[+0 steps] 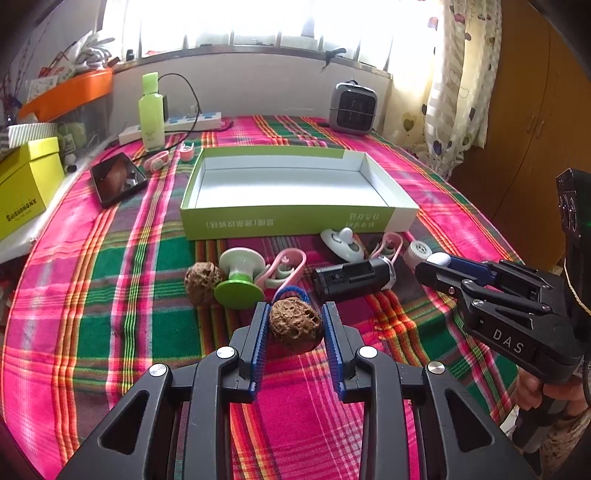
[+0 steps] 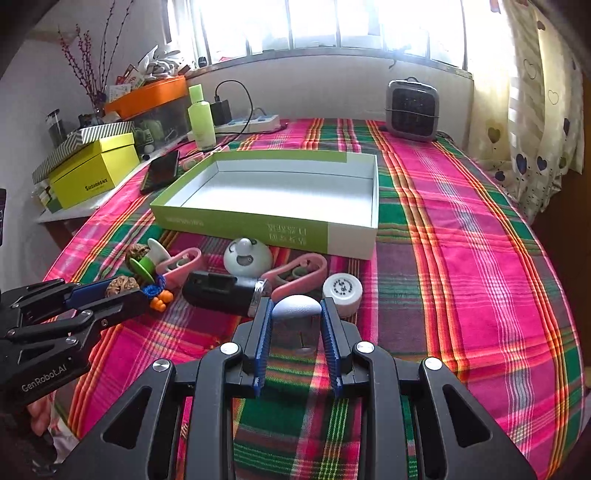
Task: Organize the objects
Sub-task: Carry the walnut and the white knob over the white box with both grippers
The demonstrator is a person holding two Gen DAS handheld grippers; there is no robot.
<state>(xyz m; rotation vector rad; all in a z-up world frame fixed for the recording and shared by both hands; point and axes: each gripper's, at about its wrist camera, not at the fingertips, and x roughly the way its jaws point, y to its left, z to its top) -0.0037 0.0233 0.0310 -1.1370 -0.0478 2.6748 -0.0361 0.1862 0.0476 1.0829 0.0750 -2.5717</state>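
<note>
Lettering "GenRobot.AI" on left gripper [image 1: 295,325], clamped on walnut [image 1: 294,325]; "DAS" on right gripper [image 2: 295,325], clamped on white-capped object [image 2: 296,317]. Plaid tablecloth [image 2: 461,258]. Green tray [image 1: 295,221], empty, beyond clutter. Yellow box [image 2: 92,170], its label unclear. Sunlit window [image 2: 332,22].

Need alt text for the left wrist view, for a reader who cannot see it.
The left gripper holds a walnut above a plaid cloth. Beyond lie a second walnut, pink clips, a black device and an empty green box; the right gripper grips a white object.
</note>
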